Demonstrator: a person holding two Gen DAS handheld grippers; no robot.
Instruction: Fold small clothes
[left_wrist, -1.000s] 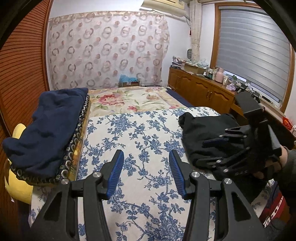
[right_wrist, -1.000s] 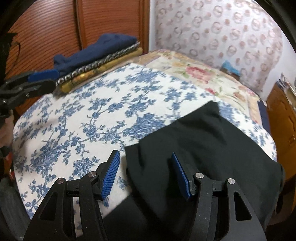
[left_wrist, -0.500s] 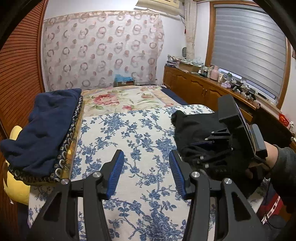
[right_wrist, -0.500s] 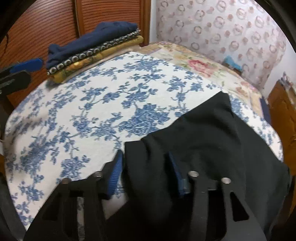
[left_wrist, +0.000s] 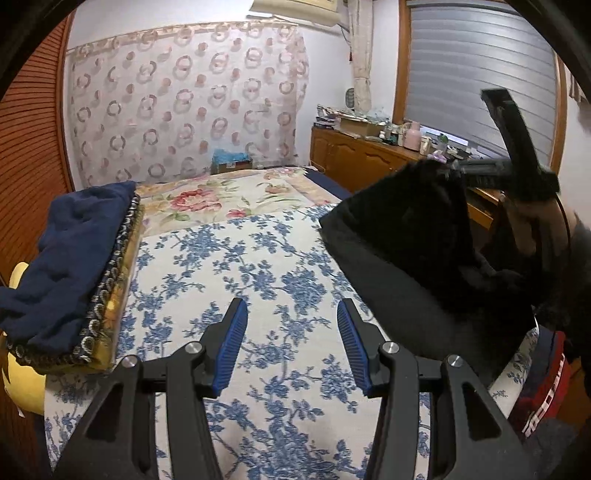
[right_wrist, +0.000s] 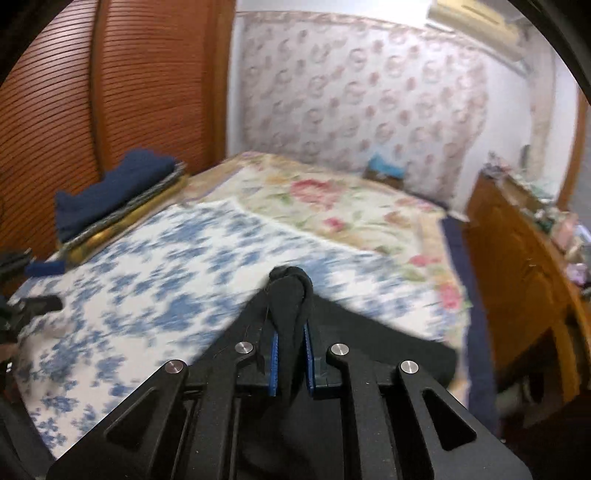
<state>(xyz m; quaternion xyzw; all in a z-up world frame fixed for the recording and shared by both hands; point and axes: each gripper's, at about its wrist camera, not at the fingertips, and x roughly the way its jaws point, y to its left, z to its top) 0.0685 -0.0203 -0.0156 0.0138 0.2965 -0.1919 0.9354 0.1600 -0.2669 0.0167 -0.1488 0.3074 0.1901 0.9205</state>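
Two grippers work over the blue-floral bedspread (left_wrist: 258, 280). Right gripper (right_wrist: 290, 352) has just been closing and now pinches a bunched edge of the black garment (left_wrist: 413, 236), lifted at three o'clock in the left wrist view, its lower part draped on the bed. Left gripper (left_wrist: 290, 343) hangs at six o'clock, jaws spread with nothing between them. Folded navy cloth (left_wrist: 70, 251) lies at nine o'clock.

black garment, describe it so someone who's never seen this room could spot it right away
Start at the bed with the blue-flowered sheet. On its window side, the black garment hangs by one corner from the right gripper, which has just closed on it. Unlike the folded navy cloth stacked opposite, it is plain black and partly lifted.
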